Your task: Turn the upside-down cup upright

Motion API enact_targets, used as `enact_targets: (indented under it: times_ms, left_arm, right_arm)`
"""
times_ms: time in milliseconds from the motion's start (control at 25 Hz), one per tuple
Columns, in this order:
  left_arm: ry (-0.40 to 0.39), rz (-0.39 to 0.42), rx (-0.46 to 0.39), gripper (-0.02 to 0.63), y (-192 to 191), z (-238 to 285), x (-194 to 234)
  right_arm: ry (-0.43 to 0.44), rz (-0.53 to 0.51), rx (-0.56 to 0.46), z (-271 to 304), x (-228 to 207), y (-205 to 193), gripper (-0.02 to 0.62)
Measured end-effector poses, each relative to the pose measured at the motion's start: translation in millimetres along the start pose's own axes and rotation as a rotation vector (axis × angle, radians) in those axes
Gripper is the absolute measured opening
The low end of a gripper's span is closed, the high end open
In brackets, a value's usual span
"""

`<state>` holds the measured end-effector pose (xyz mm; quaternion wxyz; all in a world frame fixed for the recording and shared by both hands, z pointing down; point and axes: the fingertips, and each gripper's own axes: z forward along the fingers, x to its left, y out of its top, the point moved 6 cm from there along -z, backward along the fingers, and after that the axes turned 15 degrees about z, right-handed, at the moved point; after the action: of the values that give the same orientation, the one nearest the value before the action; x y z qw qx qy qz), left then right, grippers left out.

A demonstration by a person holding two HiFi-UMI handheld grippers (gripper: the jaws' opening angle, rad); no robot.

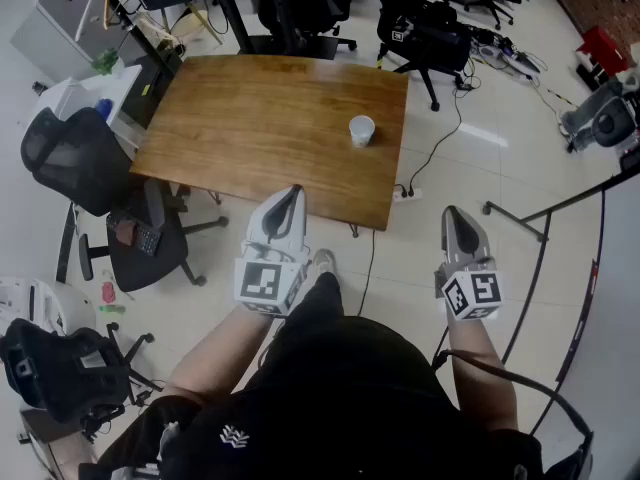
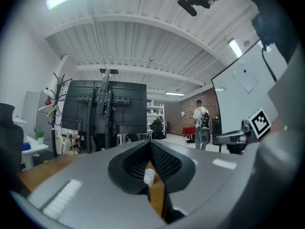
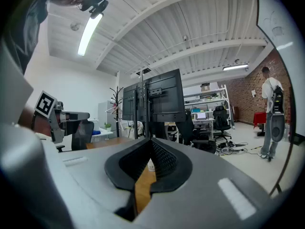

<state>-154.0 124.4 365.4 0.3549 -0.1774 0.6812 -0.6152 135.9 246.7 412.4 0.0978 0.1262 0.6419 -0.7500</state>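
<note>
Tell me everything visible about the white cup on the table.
The cup is small, white and plain, with no handle or print showing; it looks like paper or plastic. It stands alone on the wooden table, near the right edge, with nothing touching it. At this size it is unclear whether its mouth faces up or down.

Open wood on every side of cup [image 1: 361,130], widest to its left; table [image 1: 230,128] right edge close beside it. Straight run in over near edge for left gripper [image 1: 291,193], tips just over that edge. Right gripper [image 1: 451,212] out past table's right side, over floor, near right corner between it and cup. Crowded on left side by office chairs [image 1: 75,158]; cable [image 1: 447,133] and black frame [image 1: 580,199] on floor at right.
</note>
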Motion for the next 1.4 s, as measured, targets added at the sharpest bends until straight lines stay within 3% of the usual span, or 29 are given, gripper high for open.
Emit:
enact_targets:
  times_ms: [200,400,600,800,1040,1200,1280,1400]
  left_arm:
    - [-0.050,0.011,-0.031,0.000,7,78,49]
    - [-0.063,0.003,-0.032,0.000,17,135,75]
    - [0.020,0.049,-0.056,0.000,13,172,80]
    - [0.121,-0.026,0.008,0.000,6,180,96]
    - [0.199,-0.012,0.069,0.000,3,179,99]
    - [0.228,0.012,0.107,0.000,3,167,96]
    - [0.255,0.013,0.135,0.000,1,160,100]
    - [0.295,0.023,0.164,0.000,0,146,107]
  right_arm:
    - [0.027,-0.056,0.055,85,1,15,0.002]
    - [0.057,-0.044,0.131,144,-8,19,0.002]
    - [0.102,-0.057,0.238,195,-39,6,0.002]
    - [0.172,-0.066,0.336,248,-62,-14,0.003]
    - [0.251,-0.084,0.525,297,-72,-60,0.003]
    - [0.281,-0.076,0.570,309,-66,-79,0.005]
    - [0.281,-0.064,0.587,316,-63,-86,0.072]
    - [0.255,-0.070,0.605,323,-62,-93,0.081]
